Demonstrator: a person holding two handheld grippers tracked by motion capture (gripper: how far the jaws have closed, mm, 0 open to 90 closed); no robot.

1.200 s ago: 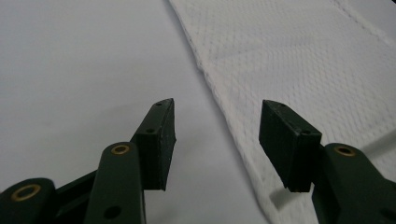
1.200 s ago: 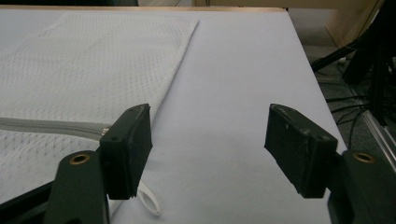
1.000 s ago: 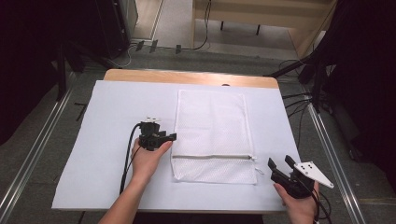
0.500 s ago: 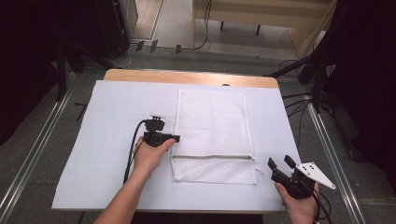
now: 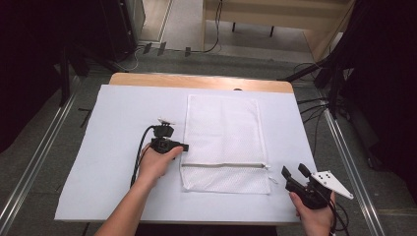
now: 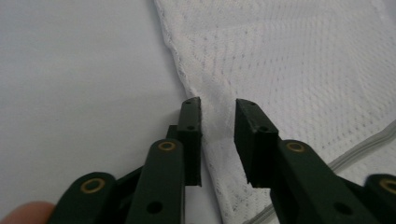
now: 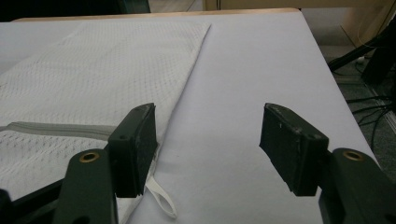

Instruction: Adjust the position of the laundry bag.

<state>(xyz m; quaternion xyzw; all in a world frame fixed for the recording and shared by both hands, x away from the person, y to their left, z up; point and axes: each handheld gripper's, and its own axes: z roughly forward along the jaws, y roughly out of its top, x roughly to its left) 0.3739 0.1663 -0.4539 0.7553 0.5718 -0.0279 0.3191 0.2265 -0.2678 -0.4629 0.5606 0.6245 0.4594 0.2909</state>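
A white mesh bag (image 5: 223, 132) lies flat in the middle of the table, its grey zipper (image 5: 223, 165) running across near the front end. My left gripper (image 5: 184, 146) is at the bag's left edge, just beyond the zipper. In the left gripper view the gripper (image 6: 218, 140) is open by a narrow gap, and the bag's edge (image 6: 303, 70) lies between the jaws. My right gripper (image 5: 293, 170) is held wide open near the table's front right, a little right of the bag. In the right gripper view the gripper (image 7: 208, 144) is over bare sheet, with the zipper's pull loop (image 7: 161, 200) by its left jaw.
A white sheet (image 5: 123, 113) covers the table, with a strip of wood (image 5: 196, 81) showing at the far edge. Metal rails (image 5: 34, 162) run along the floor on both sides. Cables (image 5: 314, 105) and dark stands are beyond the right edge.
My left gripper has slid a little right, up to the bag's left edge. The right gripper has stayed where it was, open.
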